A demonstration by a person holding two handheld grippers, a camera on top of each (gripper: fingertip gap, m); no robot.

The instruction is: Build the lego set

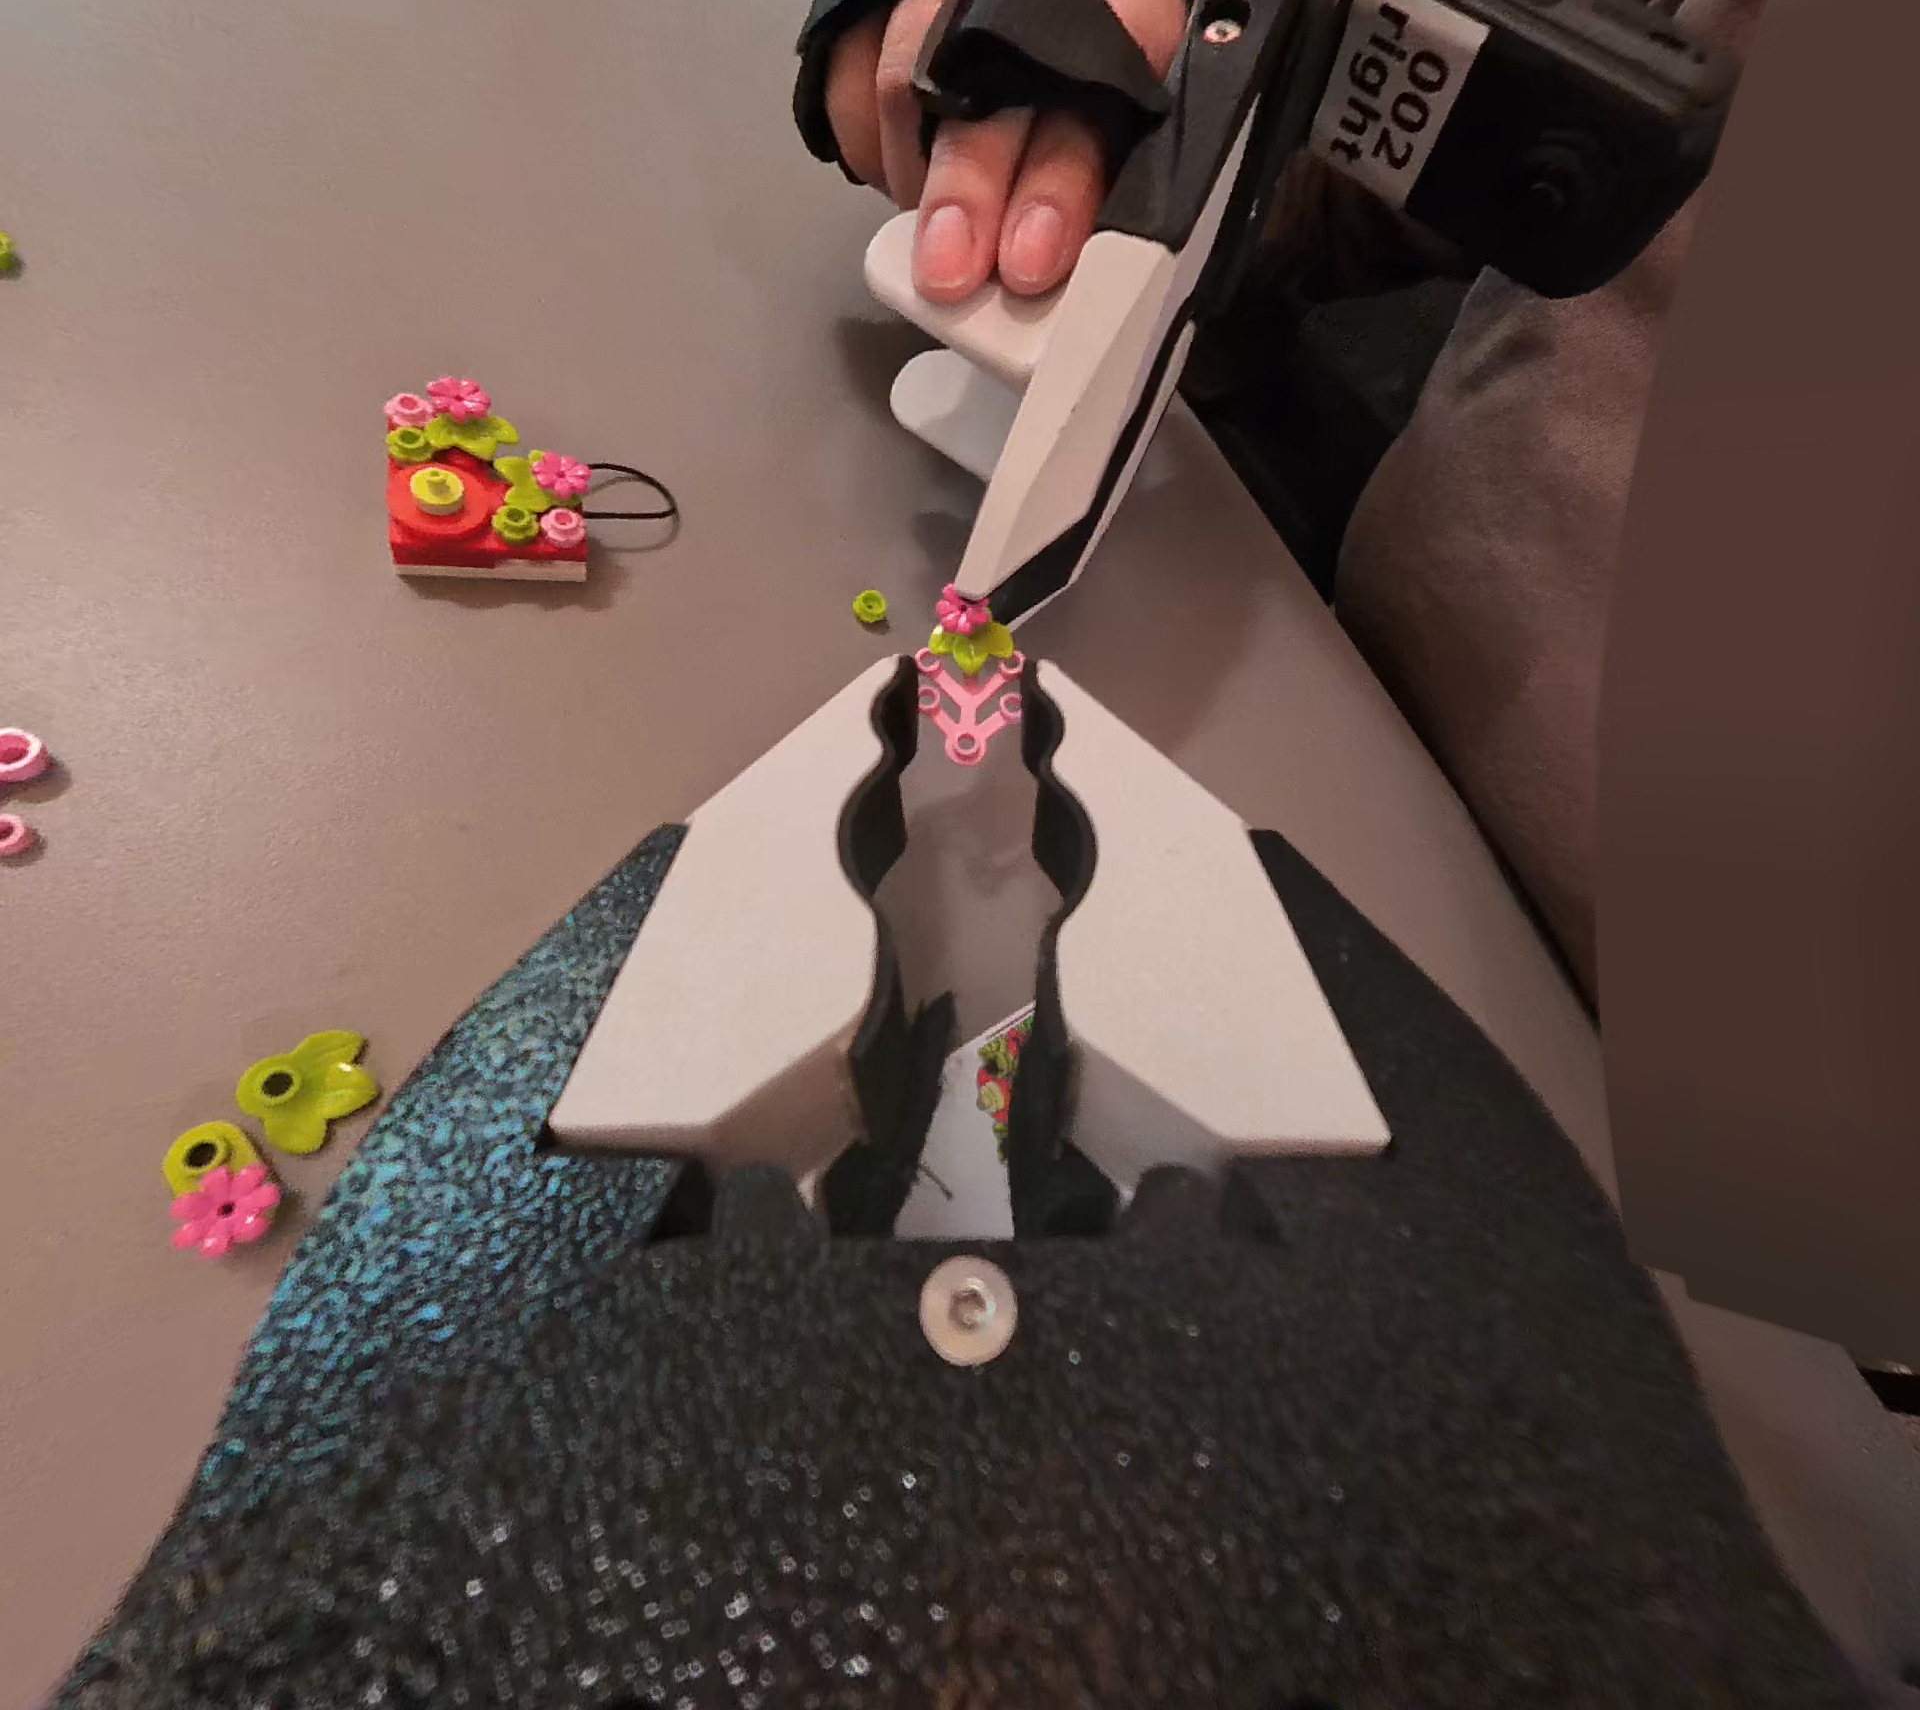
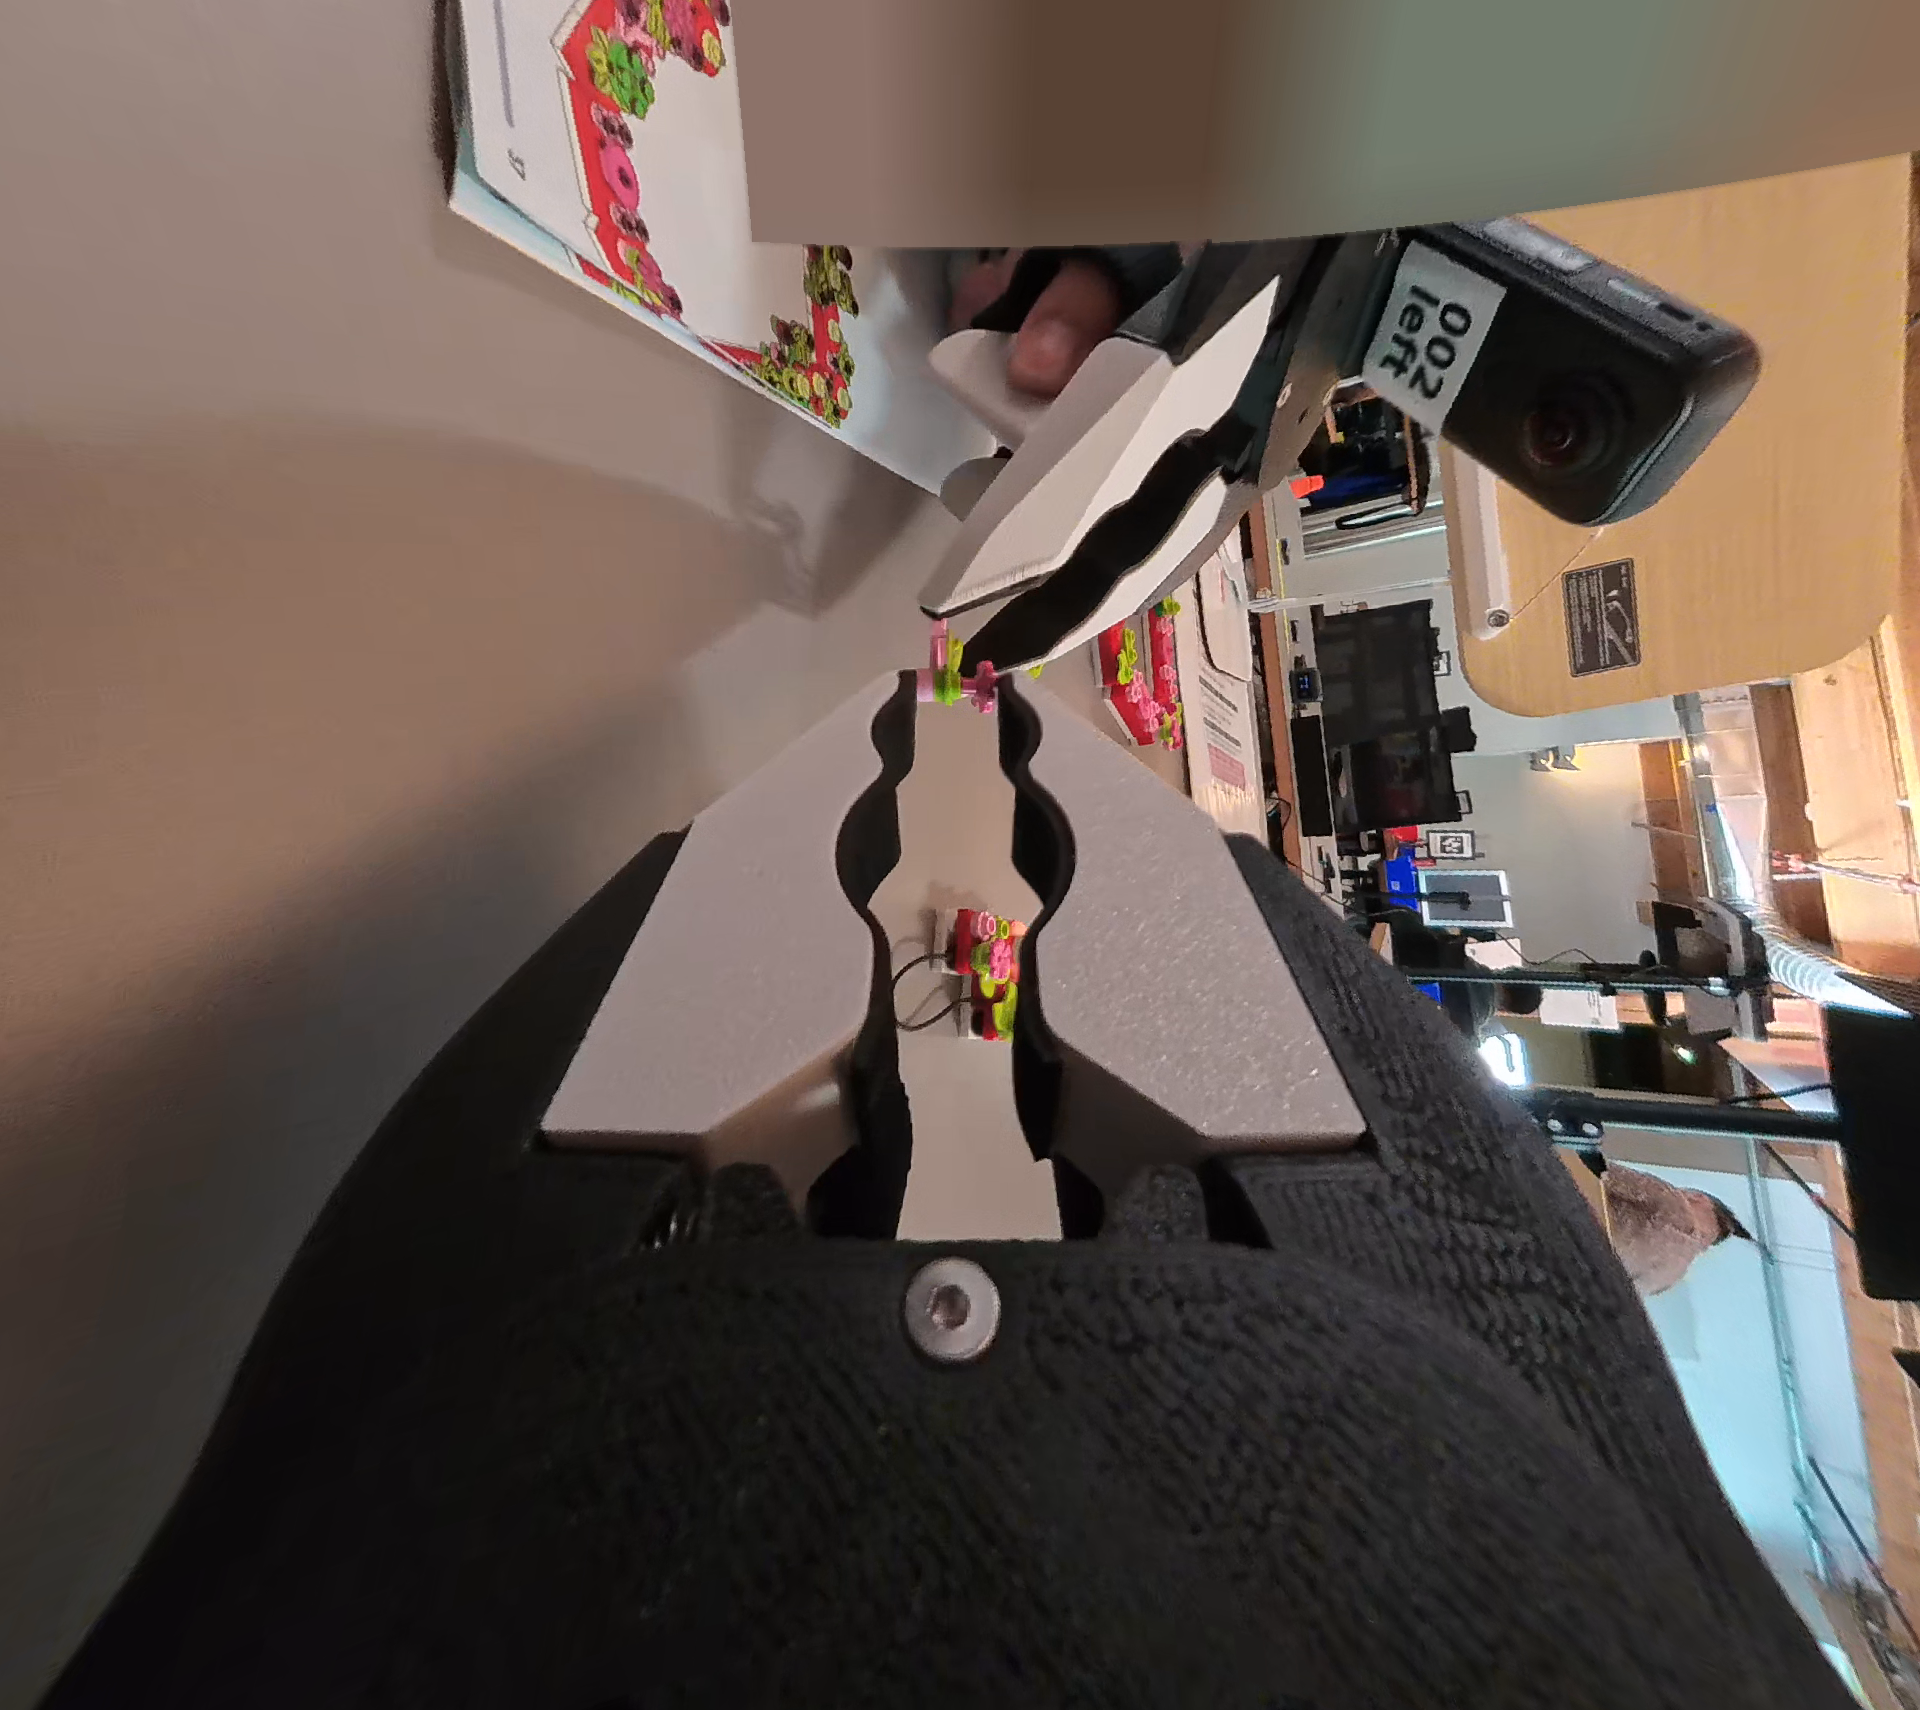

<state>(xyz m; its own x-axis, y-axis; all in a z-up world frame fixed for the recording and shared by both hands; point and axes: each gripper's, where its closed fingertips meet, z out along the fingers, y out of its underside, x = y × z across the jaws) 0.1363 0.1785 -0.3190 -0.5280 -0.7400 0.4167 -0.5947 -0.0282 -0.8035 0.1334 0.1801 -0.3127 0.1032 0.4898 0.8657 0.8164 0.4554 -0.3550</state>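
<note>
My left gripper (image 1: 971,673) is shut on a small pink lattice piece (image 1: 966,715) and holds it just above the table. A lime leaf (image 1: 971,644) and a magenta flower (image 1: 962,611) sit on its far end. My right gripper (image 1: 977,598) comes down from the upper right, and its tips meet on the flower. In the right wrist view, my right gripper (image 2: 961,689) is shut on the flower (image 2: 982,684) and leaf (image 2: 945,684), with the left gripper (image 2: 956,621) just beyond. The red heart-shaped build (image 1: 483,497) with a black cord lies on the table to the left.
Loose pieces lie on the grey table (image 1: 312,102): a lime stud (image 1: 870,606), lime leaves (image 1: 307,1089), a magenta flower (image 1: 223,1208) and pink rings (image 1: 21,756). The instruction booklet (image 2: 582,102) lies beyond. The table edge (image 1: 1351,642) runs close on the right.
</note>
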